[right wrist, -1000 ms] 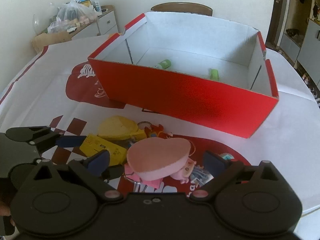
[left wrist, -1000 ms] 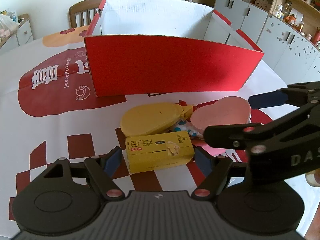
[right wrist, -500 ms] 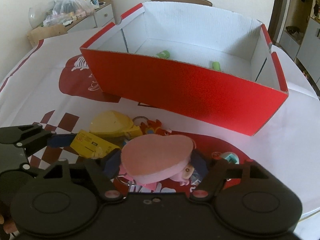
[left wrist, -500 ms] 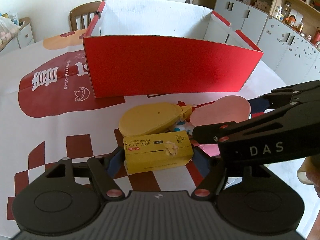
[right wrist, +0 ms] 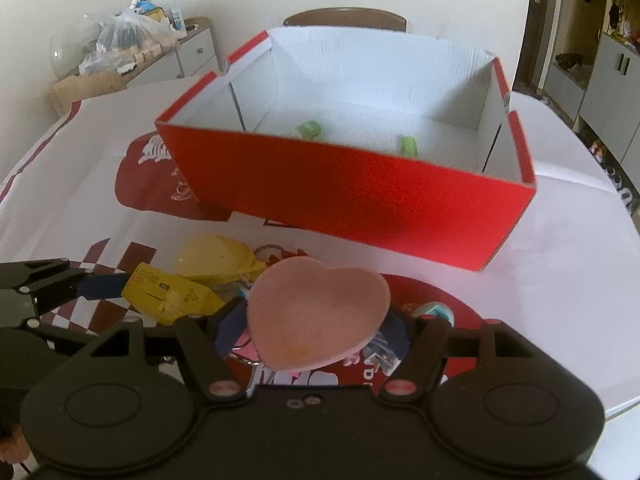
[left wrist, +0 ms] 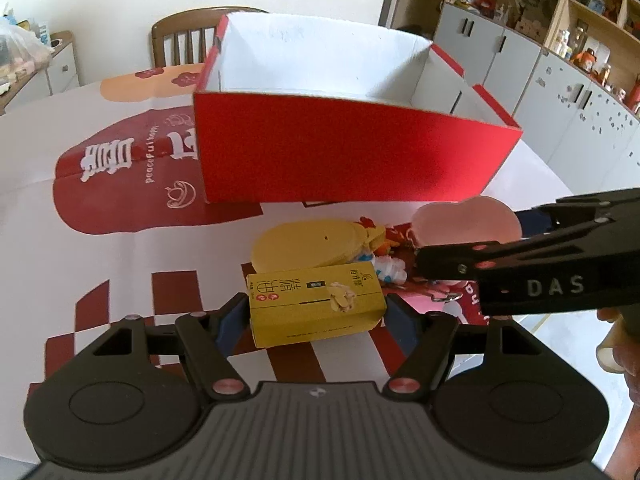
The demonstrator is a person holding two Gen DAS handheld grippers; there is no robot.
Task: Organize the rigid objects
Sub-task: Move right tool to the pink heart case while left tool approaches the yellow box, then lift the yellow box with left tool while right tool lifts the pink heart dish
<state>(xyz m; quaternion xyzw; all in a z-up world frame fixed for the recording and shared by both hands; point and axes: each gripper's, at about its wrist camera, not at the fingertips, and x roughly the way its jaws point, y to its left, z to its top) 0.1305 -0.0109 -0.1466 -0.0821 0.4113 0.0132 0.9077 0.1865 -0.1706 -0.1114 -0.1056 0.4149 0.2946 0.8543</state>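
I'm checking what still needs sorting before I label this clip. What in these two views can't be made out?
- Box floor: in the left wrist view the red box front wall hides it.
- Two green items inside: right wrist view, mostly behind that wall; too small to identify.
- Small trinkets on the table: the pink heart dish and yellow carton cover them.

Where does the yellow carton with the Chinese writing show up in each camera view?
Left wrist: yellow carton low centre, clamped between the left gripper fingers.
Right wrist: yellow carton lower left, beside the pink heart dish.
Shared landmark: red box behind it in both views.
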